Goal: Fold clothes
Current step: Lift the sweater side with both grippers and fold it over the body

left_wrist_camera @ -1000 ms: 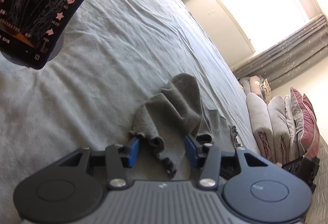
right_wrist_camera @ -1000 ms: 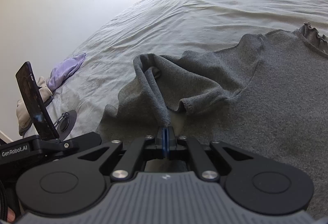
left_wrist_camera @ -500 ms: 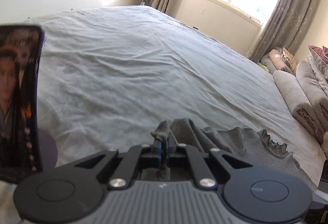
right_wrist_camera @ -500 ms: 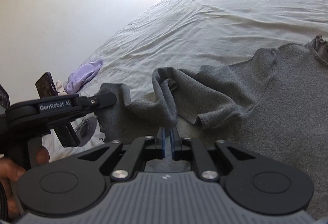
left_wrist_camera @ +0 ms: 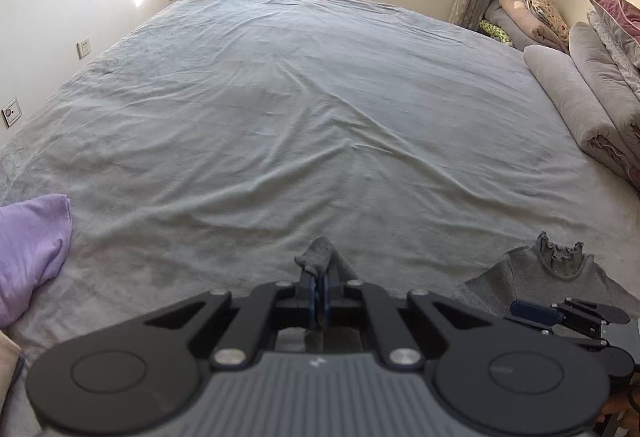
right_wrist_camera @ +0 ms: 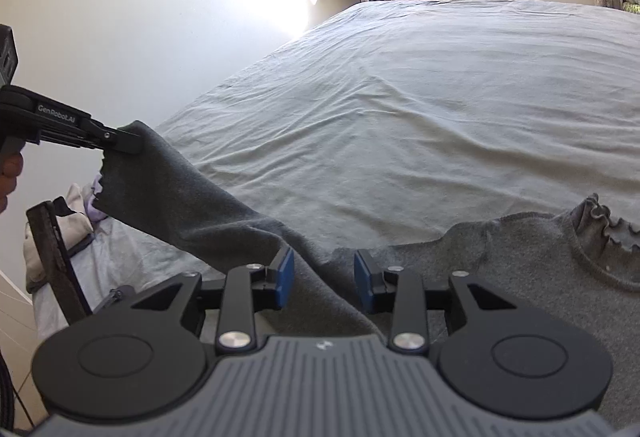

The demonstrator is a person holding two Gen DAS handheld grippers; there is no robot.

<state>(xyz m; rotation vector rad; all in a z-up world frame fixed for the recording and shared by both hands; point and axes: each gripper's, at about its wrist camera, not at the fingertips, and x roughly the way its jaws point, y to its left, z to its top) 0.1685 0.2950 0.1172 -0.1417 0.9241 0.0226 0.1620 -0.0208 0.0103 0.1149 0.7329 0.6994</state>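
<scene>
A grey long-sleeved top (right_wrist_camera: 532, 261) with a frilled collar (right_wrist_camera: 608, 225) lies on the bed. My left gripper (left_wrist_camera: 319, 293) is shut on the end of its sleeve (left_wrist_camera: 318, 257). In the right wrist view the left gripper (right_wrist_camera: 128, 143) holds that sleeve (right_wrist_camera: 192, 205) lifted and stretched out to the left. My right gripper (right_wrist_camera: 324, 283) is open, its blue pads on either side of the sleeve near the shoulder, not pinching it. The top's collar also shows in the left wrist view (left_wrist_camera: 558, 251).
The bed has a wide grey sheet (left_wrist_camera: 312, 109). A purple garment (left_wrist_camera: 28, 249) lies at its left edge. Rolled blankets and pillows (left_wrist_camera: 580, 93) are stacked along the right side. A phone on a stand (right_wrist_camera: 56, 269) is at the left.
My left gripper closed on the sleeve end and pulled it up and out to the left. My right gripper let go of the fabric and opened.
</scene>
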